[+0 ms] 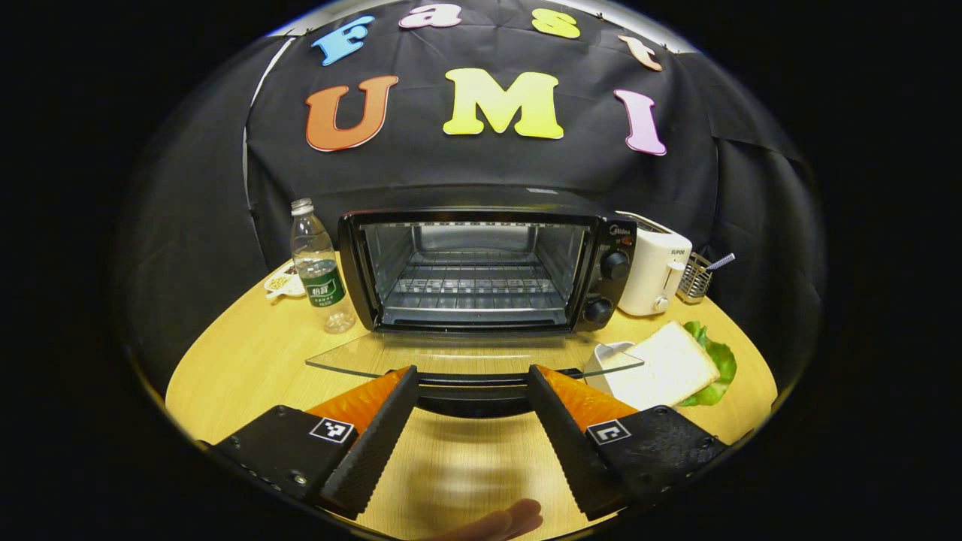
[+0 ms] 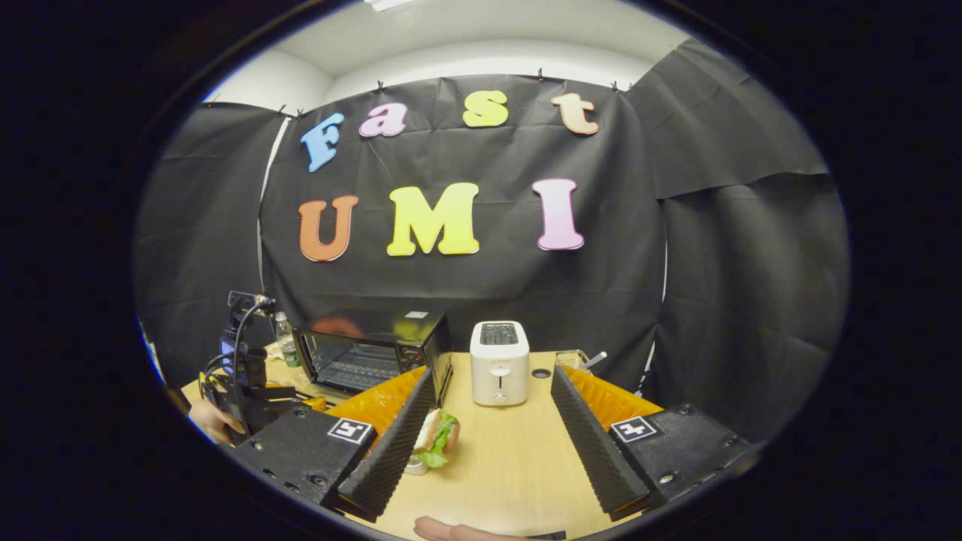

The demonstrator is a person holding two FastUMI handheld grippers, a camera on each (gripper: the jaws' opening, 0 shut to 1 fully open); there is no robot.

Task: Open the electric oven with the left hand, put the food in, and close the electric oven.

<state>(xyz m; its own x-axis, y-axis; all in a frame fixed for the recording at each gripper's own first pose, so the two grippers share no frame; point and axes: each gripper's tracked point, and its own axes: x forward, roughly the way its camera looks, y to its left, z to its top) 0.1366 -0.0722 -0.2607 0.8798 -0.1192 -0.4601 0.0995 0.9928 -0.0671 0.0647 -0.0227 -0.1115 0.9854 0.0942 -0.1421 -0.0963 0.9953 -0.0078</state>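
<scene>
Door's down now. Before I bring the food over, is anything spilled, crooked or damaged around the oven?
Nothing stands out. The oven door lies flat open, the rack looks level, and the bottle and toaster stand upright. The sandwich sits intact to the oven's right. No spill shows on the table.

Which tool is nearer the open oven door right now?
Left. The left tool sits open right at the handle of the lowered oven door; the right tool hovers open farther off, facing the toaster.
</scene>
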